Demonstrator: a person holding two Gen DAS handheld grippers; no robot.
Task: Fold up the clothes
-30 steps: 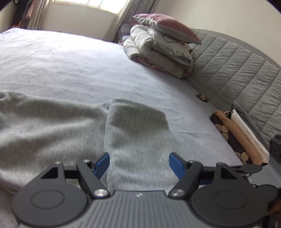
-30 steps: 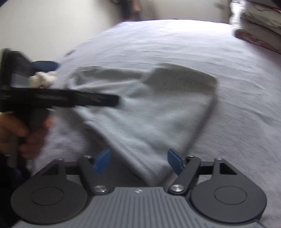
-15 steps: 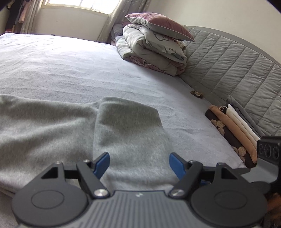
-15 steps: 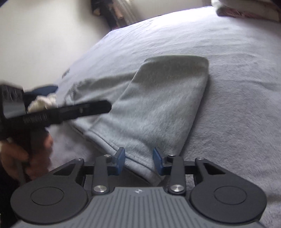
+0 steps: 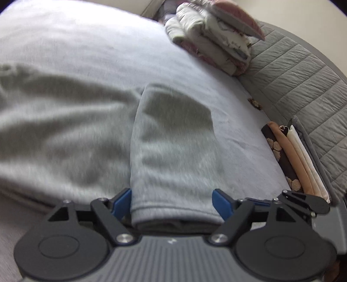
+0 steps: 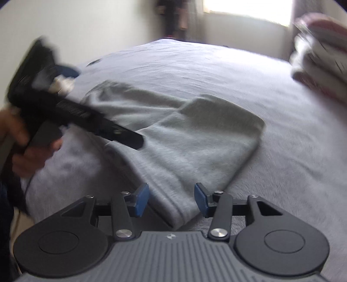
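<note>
Now your grey garment (image 5: 169, 151) lies flat on the bed (image 5: 86, 43), its folded hem between both grippers: left gripper (image 5: 172, 200) wide and opening, right gripper (image 6: 171, 200) narrower (also opening), neither pressing it.

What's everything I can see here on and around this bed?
grey garment: one, grey, partly folded on the bed, its hem between both grippers' fingers
bed: one, pale grey cover
bedding stack: one pile, white, grey and maroon, at the headboard
headboard: one, grey, quilted
folded cloths: a few, brown, tan, cream, by the headboard
window: one, bright, far wall
left gripper: black, blue pads, jaws opening
right gripper: same, jaws opening
hand: one, holding the left gripper
</note>
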